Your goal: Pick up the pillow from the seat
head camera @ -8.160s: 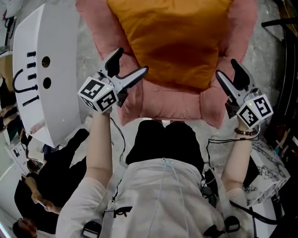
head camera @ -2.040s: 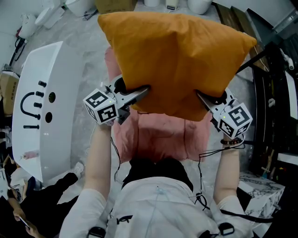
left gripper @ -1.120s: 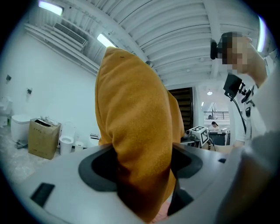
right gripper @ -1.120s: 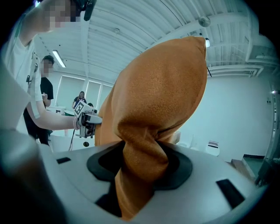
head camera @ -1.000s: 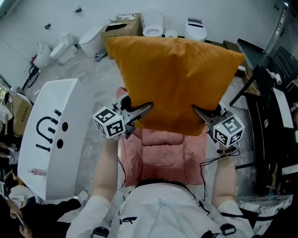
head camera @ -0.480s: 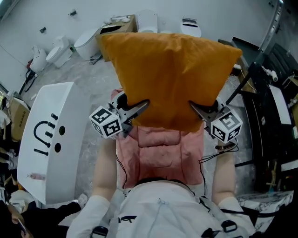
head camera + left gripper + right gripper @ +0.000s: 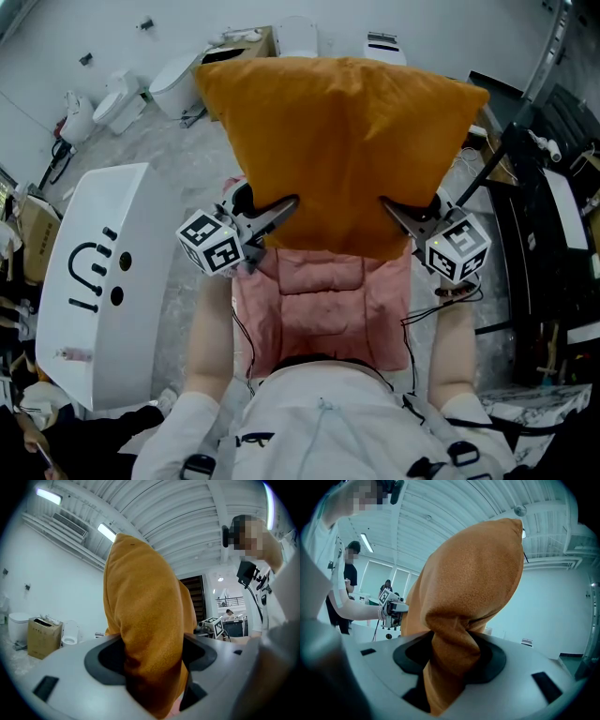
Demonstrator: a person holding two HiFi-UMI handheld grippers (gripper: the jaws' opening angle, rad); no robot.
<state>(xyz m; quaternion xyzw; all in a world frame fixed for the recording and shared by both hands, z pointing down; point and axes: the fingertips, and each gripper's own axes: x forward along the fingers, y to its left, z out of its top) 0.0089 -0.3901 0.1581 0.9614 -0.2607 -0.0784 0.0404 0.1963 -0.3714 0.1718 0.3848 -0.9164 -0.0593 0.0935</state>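
Pillow (image 7: 342, 150): orange, square and plump. It is lifted clear of the seat (image 7: 319, 300) and hangs upright above it. In the head view its lower edge covers the seat's far end.
Grip: the pillow is held by its two lower corners, one tool on each.
Left tool (image 7: 272, 202): clenched on the pillow's lower left corner, above the seat's left side. In the left gripper view the fabric fills the gap between the jaws, which press on it from both sides.
Right tool (image 7: 410, 208): grasping the lower right corner, above the seat's right side. In the right gripper view the jaws pinch the fabric into a twisted fold.
Marker cubes: the left cube (image 7: 211, 244) and the right cube (image 7: 457, 247) sit just outside the seat's two sides, at about the same height in the head view.
Seat: pink and cushioned, with padded sides. It lies below the pillow and just ahead of the person's body.
Forearms: bare, reaching forward along either side of the seat.
Tub (image 7: 94, 281): white with black marks, on the floor to the left of the seat.
Toilets (image 7: 295, 37): white, beyond the seat near the wall, with a cardboard box (image 7: 234, 45) just beside them.
Black frame (image 7: 534, 216): to the right of the seat.
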